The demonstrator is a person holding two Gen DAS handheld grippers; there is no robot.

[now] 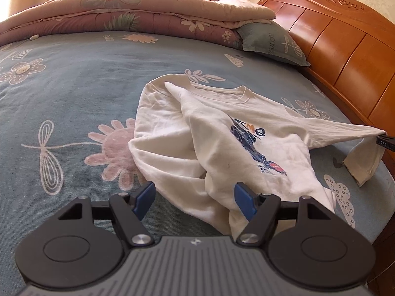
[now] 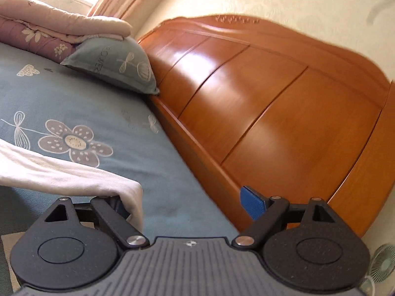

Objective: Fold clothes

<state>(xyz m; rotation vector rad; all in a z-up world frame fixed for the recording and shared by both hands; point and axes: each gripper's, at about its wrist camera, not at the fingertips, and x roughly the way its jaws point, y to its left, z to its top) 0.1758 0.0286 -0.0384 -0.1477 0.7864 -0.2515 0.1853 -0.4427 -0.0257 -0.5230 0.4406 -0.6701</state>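
Observation:
A white long-sleeved shirt with a blue print lies crumpled on the blue flowered bed sheet. My left gripper is open, its blue pads on either side of the shirt's near hem, not closed on it. One sleeve is stretched to the right and lifted off the bed, draped over my right gripper's left finger, whose tip shows in the left wrist view. In the right wrist view the right gripper is open; the sleeve hangs over its hidden left finger.
A wooden headboard runs along the bed's right side. A grey-green pillow and folded quilts lie at the far end. A fan stands on the floor at lower right.

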